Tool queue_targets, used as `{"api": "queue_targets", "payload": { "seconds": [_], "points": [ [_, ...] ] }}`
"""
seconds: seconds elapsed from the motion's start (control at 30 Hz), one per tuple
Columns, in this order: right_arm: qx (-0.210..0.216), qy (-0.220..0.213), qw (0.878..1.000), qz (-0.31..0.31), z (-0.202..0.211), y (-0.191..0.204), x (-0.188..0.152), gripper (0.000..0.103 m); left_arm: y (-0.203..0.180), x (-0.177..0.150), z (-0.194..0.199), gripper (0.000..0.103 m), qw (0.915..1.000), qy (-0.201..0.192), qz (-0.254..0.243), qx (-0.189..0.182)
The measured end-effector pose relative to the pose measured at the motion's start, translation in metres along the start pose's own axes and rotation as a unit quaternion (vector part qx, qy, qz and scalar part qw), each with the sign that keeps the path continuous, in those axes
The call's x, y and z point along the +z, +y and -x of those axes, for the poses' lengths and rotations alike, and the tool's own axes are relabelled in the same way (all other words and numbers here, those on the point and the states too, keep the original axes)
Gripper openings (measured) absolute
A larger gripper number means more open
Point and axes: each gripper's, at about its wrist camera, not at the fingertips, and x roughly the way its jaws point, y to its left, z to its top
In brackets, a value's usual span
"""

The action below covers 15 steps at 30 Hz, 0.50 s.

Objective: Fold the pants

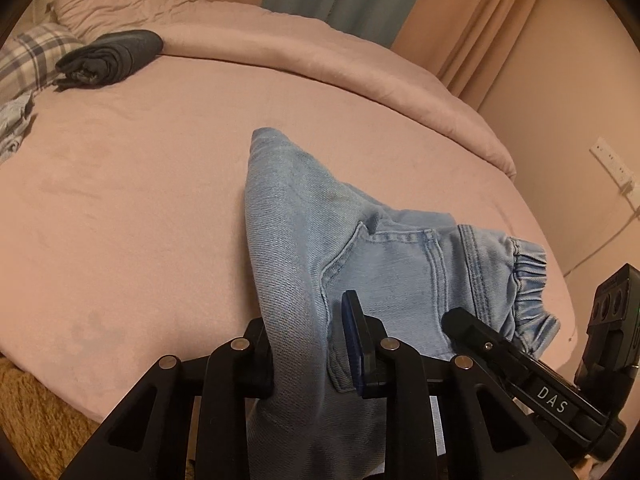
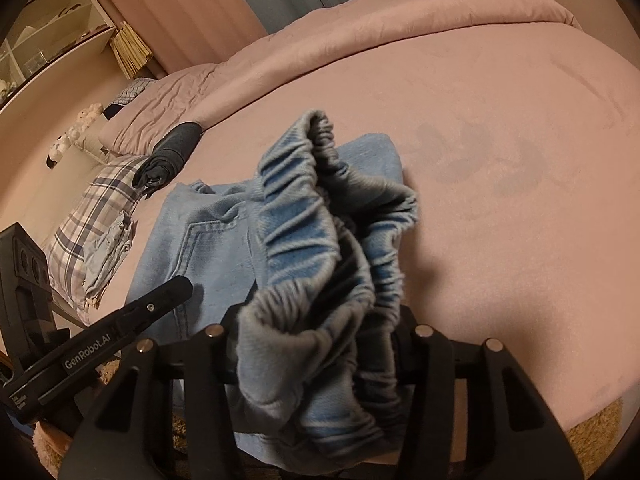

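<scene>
Light-blue denim pants (image 1: 400, 264) lie near the bed's (image 1: 140, 200) front edge. The left gripper (image 1: 308, 344) pinches a leg fold; the right gripper (image 2: 316, 344) clamps the elastic waistband (image 2: 304, 208). Uneven lifting could let the bunched denim slip and the fold collapse.

Dim, warm pinkish indoor light; soft shadows, strong fisheye bending and dark corners.
</scene>
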Motion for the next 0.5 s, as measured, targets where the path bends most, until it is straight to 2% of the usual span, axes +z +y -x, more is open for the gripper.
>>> {"api": "queue_targets", "payload": {
  "seconds": [0.2,0.5],
  "points": [
    [-0.01,-0.003,1.0,0.01,0.007,0.007,0.0,0.051,0.003,0.003,0.008,0.025,1.0,-0.001,0.006,-0.002],
    [-0.005,-0.028,0.999,0.024,0.022,0.019,0.008,0.052,-0.004,0.012,0.029,0.025,0.9996,-0.028,-0.006,-0.001]
  ]
}}
